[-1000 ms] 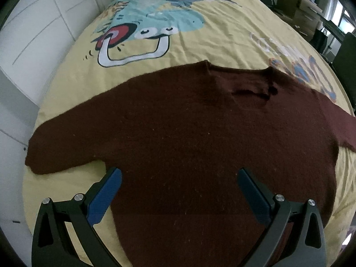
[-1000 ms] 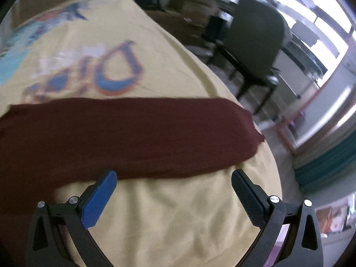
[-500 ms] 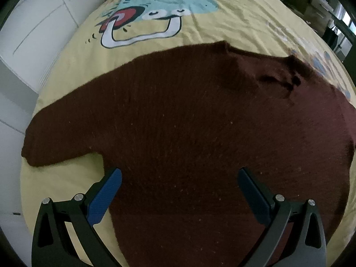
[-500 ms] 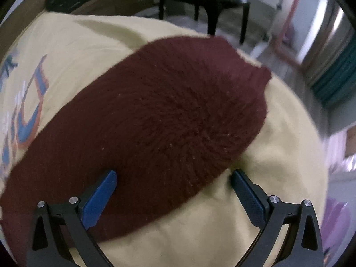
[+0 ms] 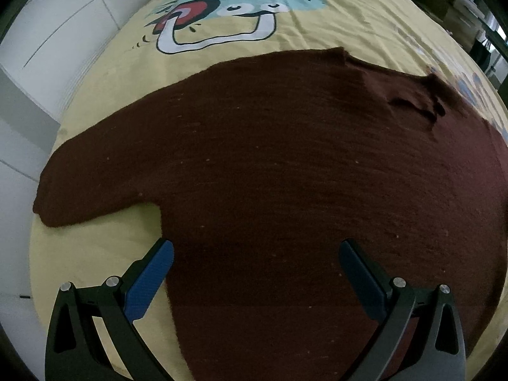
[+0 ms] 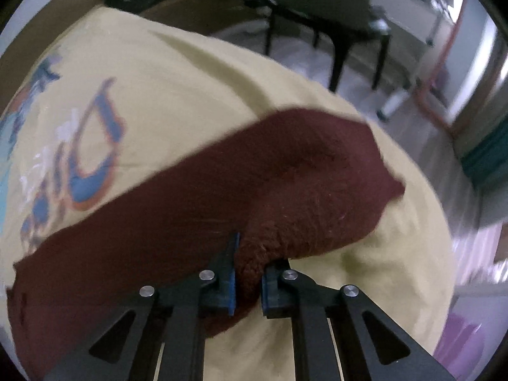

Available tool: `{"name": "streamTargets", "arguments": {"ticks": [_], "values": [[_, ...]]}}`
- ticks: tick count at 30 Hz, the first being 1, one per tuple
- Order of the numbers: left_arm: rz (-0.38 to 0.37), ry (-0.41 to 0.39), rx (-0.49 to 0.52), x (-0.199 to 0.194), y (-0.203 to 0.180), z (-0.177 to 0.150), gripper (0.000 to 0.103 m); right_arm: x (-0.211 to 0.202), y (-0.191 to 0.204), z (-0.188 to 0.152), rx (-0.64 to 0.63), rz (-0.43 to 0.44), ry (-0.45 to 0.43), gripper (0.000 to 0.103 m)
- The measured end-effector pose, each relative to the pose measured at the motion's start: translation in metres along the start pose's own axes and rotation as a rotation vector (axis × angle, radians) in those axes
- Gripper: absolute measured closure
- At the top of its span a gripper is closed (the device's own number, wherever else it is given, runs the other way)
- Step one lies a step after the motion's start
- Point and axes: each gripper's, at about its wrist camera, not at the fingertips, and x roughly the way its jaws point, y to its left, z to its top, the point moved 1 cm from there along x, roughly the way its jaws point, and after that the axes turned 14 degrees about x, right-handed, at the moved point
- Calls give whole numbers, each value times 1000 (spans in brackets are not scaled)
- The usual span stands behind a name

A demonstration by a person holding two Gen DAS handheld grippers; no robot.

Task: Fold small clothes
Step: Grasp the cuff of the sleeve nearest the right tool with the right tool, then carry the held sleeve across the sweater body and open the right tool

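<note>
A dark maroon knitted sweater [image 5: 285, 174] is lying flat on a bed covered by a yellow sheet [image 5: 333, 22] printed with a cartoon figure [image 5: 235, 6]. All positions below are being given relative to the sweater.

Left wrist view: the sweater body is filling the centre of the picture, with the neckline [image 5: 390, 70] at the far edge and 1 sleeve [image 5: 95, 177] extending to the picture's left, ending near the bed edge. The left gripper [image 5: 255, 273] is hovering above the lower body of the sweater with its jaws standing wide apart. Its 2 blue pads [image 5: 149, 282] are gripping nothing; the picture-left pad is sitting over the side edge of the sweater, and the other is over the fabric. Whether the pads are touching the knit cannot be told. White cabinet doors [image 5: 63, 41] are standing beyond the sleeve side of the bed.

Right wrist view: the right gripper [image 6: 249, 273] is sitting at the near edge of the other sleeve [image 6: 222, 190], close to the cuff [image 6: 374, 171]. Its jaws have just been closing and are now pinching a bunched fold of sleeve fabric between the pads. The sleeve is running across the sheet beside blue printed lettering [image 6: 92, 158]. A dark chair [image 6: 324, 22] is standing on the floor beyond the cuff end, well apart from the sweater. The view is slightly blurred.
</note>
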Motion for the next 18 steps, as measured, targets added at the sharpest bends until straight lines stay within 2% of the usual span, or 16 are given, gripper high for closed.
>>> {"name": "streamTargets", "arguments": {"ticks": [4,10,14,18], "values": [[-24,-13,4,-2,3,-2,1,-41,38,-12,-98,65,-50,93],[-43,-33,14,-7,9,-4,1,-100,118,-45,-237,191,-106,93],[-77,-55,14,-12,14,0,1,-129,171,-72,-323,278,-114,93],[-63,-80,36,-17,17,9,1,-142,233,-107,-410,353,-90,93]]}}
